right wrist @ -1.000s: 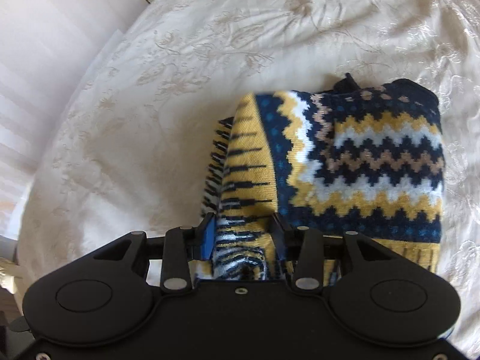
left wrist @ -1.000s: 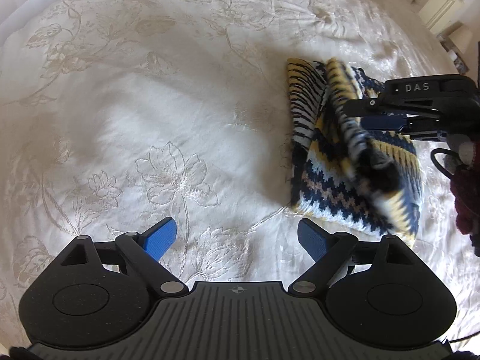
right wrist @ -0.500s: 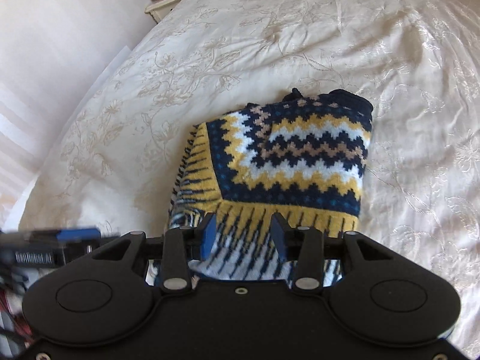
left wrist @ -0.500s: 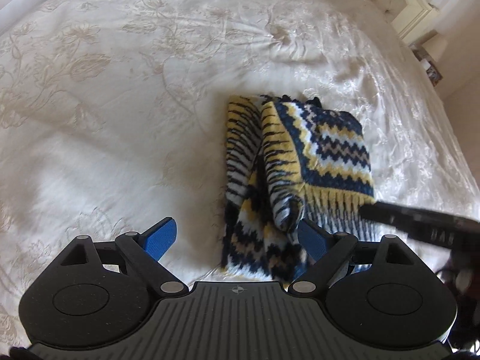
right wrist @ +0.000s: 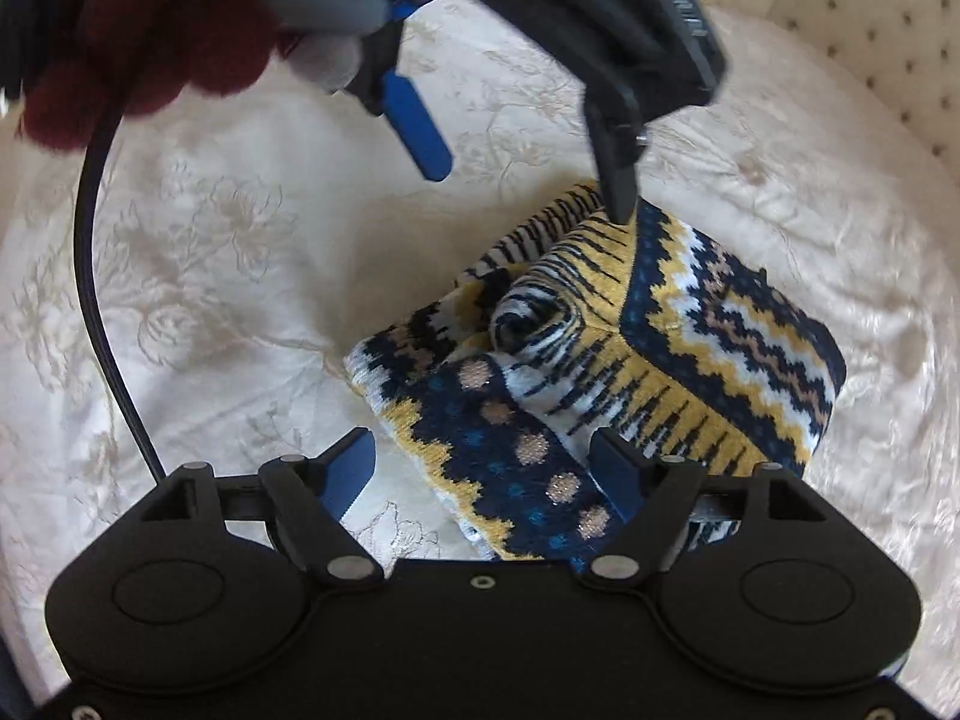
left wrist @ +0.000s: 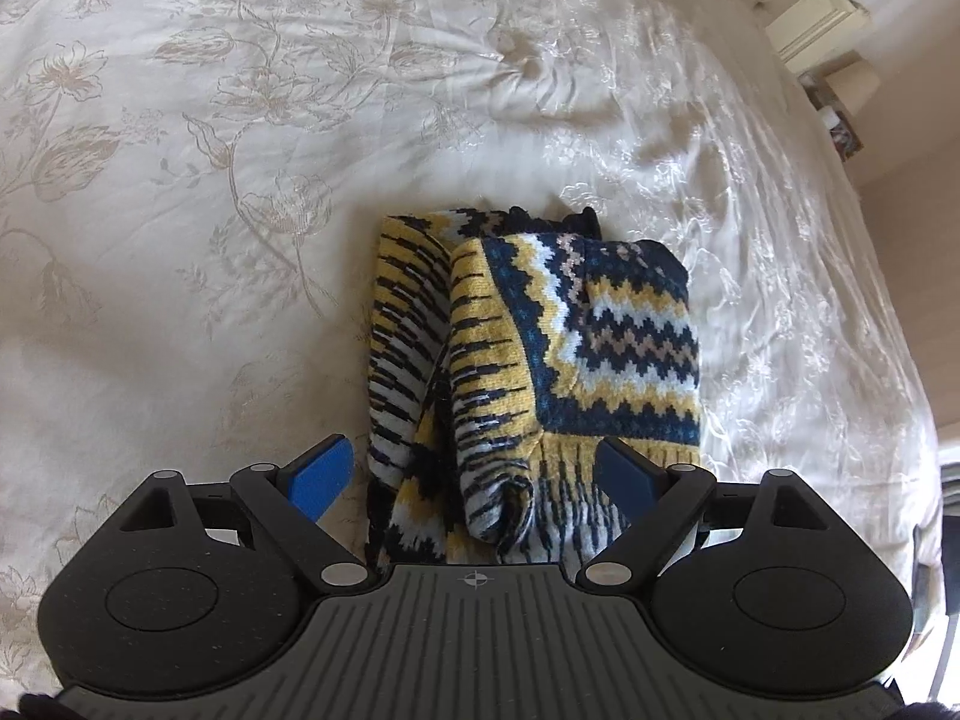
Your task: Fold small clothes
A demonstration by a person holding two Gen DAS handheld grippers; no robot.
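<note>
A knitted sweater [left wrist: 600, 348] in navy, yellow and white zigzags lies folded on the cream bedspread [left wrist: 240, 180]. My left gripper [left wrist: 471, 474] hangs open just above its near end, a rolled sleeve end between the blue pads without touching them. In the right wrist view the sweater [right wrist: 720, 330] lies in front of my right gripper [right wrist: 483, 468], whose jaws are opening; a dotted navy edge lies between them and the pads do not press on it. The left gripper [right wrist: 528, 192] shows there from the far side, one fingertip [right wrist: 621, 204] right at the sweater's far fold.
The embroidered bedspread [right wrist: 210, 240] spreads widely to the left of the sweater. A tufted headboard [right wrist: 870, 30] stands behind, and a bedside stand [left wrist: 834, 114] at the right. A person's sleeve with dark red pom-poms [right wrist: 150, 42] and a black cable [right wrist: 99, 300] hang nearby.
My right gripper let go of the sweater's striped edge, opened, rolled and swung round to its other side. The left gripper moved over the sweater, which now lies between its fingers.
</note>
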